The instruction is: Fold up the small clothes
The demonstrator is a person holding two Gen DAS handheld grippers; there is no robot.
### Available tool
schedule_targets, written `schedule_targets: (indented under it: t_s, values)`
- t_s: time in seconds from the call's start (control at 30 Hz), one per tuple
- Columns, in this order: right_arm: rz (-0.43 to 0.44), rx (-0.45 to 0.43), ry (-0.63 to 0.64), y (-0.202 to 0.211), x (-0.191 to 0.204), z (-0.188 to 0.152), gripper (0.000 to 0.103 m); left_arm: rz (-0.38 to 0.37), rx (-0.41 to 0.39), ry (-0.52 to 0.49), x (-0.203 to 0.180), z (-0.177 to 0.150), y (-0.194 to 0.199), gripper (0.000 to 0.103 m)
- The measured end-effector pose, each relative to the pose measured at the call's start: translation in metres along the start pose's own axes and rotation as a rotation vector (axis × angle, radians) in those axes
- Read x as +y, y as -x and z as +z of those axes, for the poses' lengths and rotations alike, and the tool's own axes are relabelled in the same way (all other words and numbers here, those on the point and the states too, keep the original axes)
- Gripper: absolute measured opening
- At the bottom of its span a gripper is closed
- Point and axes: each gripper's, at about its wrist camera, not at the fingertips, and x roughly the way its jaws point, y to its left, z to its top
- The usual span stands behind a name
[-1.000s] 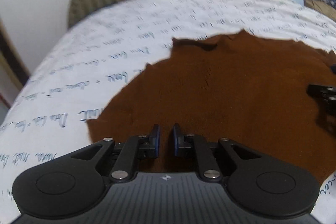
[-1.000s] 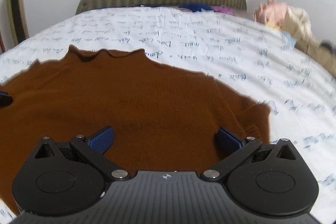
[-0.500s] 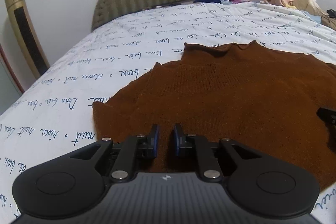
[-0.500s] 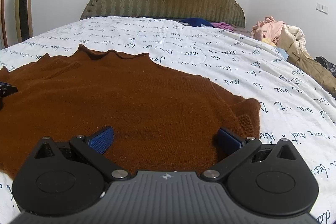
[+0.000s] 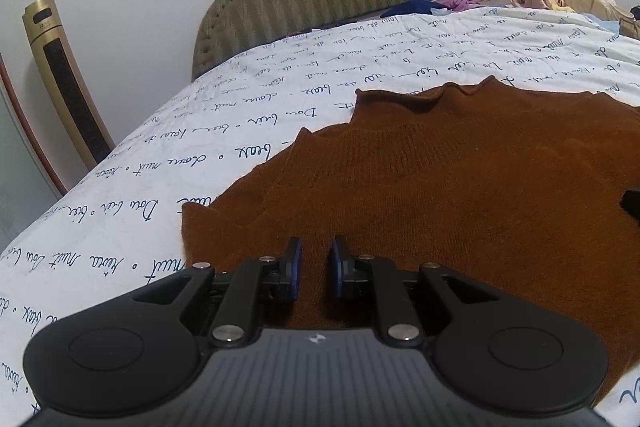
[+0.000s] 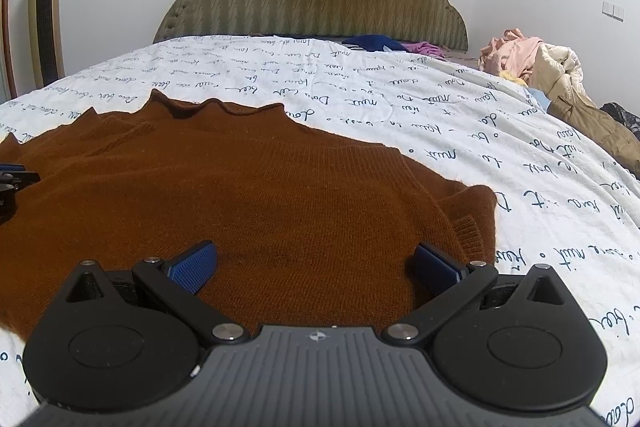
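Brown sweater [image 6: 248,195] lies spread flat on the bed [image 6: 460,115], collar toward the headboard; folding is not yet begun. Your left hand-held gripper [image 5: 316,267] hovers low over the near hem, jaws nearly closed with a narrow gap, holding nothing (no cloth between the pads). Your right hand-held gripper [image 6: 316,263] is released wide. Next, pinch an edge.

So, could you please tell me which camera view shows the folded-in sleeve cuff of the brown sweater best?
The right wrist view: the ribbed cuff lies in plain sight on the brown sweater, just beyond the right tongs. The left wrist view shows the sweater's other side and wavy collar, but not this cuff.
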Motion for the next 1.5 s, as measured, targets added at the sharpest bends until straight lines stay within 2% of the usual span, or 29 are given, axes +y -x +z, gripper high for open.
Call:
schedule_targets:
  t_s: [0.27, 0.33, 0.37, 0.47, 0.5, 0.67, 0.77, 0.83, 0.87, 0.93, 0.97, 1.0, 1.07, 1.17, 1.5]
  values:
    - [0.003, -0.003, -0.005, 0.001, 0.0, 0.0, 0.103, 0.028, -0.025, -0.024, -0.006, -0.004, 0.001, 0.015]
    - [0.002, -0.003, -0.004, 0.001, 0.0, 0.0, 0.103, 0.022, -0.009, 0.007, -0.005, 0.0, 0.003, 0.015]
    - [0.002, -0.003, -0.004, 0.002, 0.0, 0.0, 0.103, 0.001, -0.002, 0.044, -0.002, 0.002, 0.005, 0.015]
    - [-0.004, -0.005, -0.001, 0.004, 0.0, 0.0, 0.103, -0.127, 0.01, 0.168, 0.004, 0.005, 0.013, 0.016]
    - [-0.008, -0.006, 0.002, 0.005, 0.001, -0.001, 0.103, -0.141, 0.014, 0.189, 0.003, 0.004, 0.015, 0.016]
    - [-0.078, -0.025, -0.011, 0.029, 0.001, -0.008, 0.103, -0.081, -0.015, 0.16, -0.015, -0.008, 0.024, 0.021]
    - [-0.103, -0.047, -0.044, 0.044, -0.008, -0.014, 0.103, -0.074, -0.03, 0.173, -0.018, -0.014, 0.028, 0.029]
    - [-0.099, -0.026, -0.069, 0.04, -0.019, -0.017, 0.103, -0.054, -0.04, 0.17, -0.02, -0.016, 0.028, 0.032]
    - [-0.074, 0.002, -0.096, 0.035, -0.025, -0.019, 0.103, -0.043, -0.044, 0.165, -0.021, -0.016, 0.027, 0.037]
    - [0.012, 0.062, -0.184, 0.025, -0.041, -0.021, 0.103, -0.015, -0.046, 0.165, -0.023, -0.016, 0.027, 0.053]
    - [0.037, 0.061, -0.219, 0.024, -0.047, -0.022, 0.103, -0.008, -0.043, 0.173, -0.022, -0.016, 0.026, 0.066]
    - [0.054, 0.056, -0.241, 0.023, -0.051, -0.022, 0.103, -0.008, -0.038, 0.189, -0.019, -0.016, 0.025, 0.073]
    - [0.066, 0.049, -0.254, 0.024, -0.054, -0.024, 0.103, -0.032, -0.033, 0.226, -0.012, -0.017, 0.023, 0.076]
    - [0.055, 0.044, -0.243, 0.025, -0.049, -0.025, 0.103, -0.064, -0.035, 0.25, -0.007, -0.018, 0.022, 0.087]
    - [0.054, 0.042, -0.244, 0.026, -0.05, -0.025, 0.103, -0.05, -0.035, 0.227, -0.012, -0.018, 0.021, 0.088]
